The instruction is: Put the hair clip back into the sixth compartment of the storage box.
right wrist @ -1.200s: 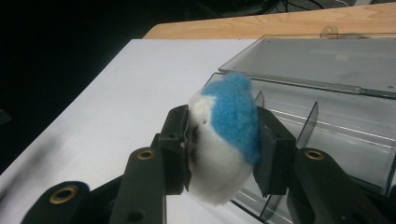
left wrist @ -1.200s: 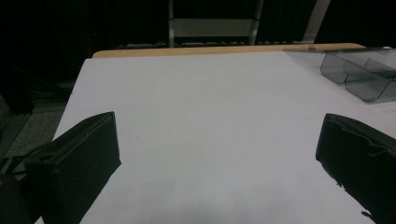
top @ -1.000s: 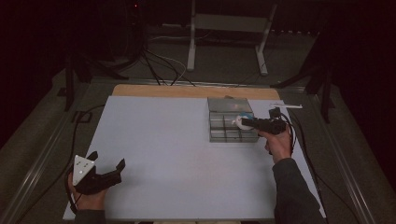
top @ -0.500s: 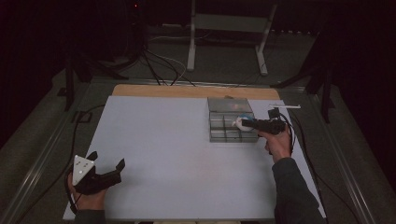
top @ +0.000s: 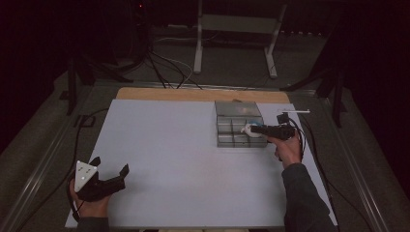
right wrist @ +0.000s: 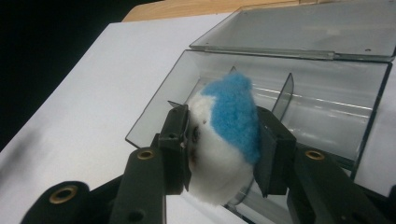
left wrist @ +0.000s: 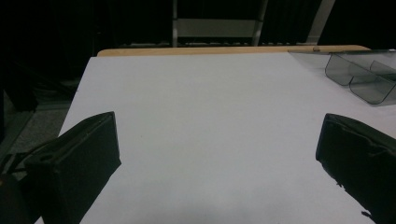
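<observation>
High view: right tool (top: 252, 129) still grips a blue-and-white fuzzy pom-pom (top: 247, 128) over the clear compartment box (top: 232, 139), unreleased; left tool (top: 110, 175) wide.

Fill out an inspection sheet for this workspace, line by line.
Surface: white sheet over a wooden table, bare in the middle.
Job's things: clear divided box, lid open; blue and white fluffy toy held over it.
Clutter: nothing seen.
Grippers: right gripper shut on the toy; left gripper open, holding nothing, near the front left corner.
Cables: one trails from each gripper; more lie on the floor behind.
Surroundings: dark room, metal stand behind the table.
</observation>
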Demonstrator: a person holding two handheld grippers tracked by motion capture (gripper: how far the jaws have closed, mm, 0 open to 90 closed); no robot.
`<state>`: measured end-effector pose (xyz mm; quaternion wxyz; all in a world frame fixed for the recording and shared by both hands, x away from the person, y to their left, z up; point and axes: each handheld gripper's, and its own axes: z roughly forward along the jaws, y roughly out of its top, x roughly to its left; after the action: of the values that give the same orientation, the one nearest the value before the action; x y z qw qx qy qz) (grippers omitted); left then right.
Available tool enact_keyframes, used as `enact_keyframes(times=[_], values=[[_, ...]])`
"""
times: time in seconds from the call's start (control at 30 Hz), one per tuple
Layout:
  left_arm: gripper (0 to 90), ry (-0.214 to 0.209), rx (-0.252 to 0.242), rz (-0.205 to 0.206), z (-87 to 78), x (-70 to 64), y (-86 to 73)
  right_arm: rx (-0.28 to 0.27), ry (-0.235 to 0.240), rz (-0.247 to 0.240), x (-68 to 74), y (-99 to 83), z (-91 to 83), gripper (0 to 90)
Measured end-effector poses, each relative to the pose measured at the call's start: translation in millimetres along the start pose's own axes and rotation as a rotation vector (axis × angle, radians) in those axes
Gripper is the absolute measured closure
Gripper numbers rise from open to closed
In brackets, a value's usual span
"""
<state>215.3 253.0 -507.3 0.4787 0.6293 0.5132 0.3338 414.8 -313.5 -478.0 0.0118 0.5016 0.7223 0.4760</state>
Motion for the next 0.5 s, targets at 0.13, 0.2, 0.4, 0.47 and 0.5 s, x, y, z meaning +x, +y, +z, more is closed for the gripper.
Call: enact_keyframes(times=[0.13, 0.2, 0.4, 0.47, 0.5], values=[[0.8, 0.001, 0.000, -0.001, -0.3, 0.1, 0.0, 0.008, -0.004, 0.005, -1.6, -1.0, -0.3, 60.6], [0.8, 0.002, 0.000, -0.001, -0.3, -0.1, 0.0, 0.014, -0.005, 0.005, -2.4, -1.8, -0.4, 60.6], [0.8, 0.004, -0.001, -0.001, -0.4, -0.3, 0.0, 0.023, -0.005, 0.010, -6.2, -4.5, -1.1, 60.5], [0.8, 0.005, -0.001, -0.001, -0.6, -0.3, 0.0, 0.024, -0.006, 0.013, -6.9, -4.8, -1.3, 60.5], [0.8, 0.006, -0.002, -0.001, -0.7, -0.3, -0.1, 0.026, -0.004, 0.017, -7.8, -5.3, -1.4, 60.5]])
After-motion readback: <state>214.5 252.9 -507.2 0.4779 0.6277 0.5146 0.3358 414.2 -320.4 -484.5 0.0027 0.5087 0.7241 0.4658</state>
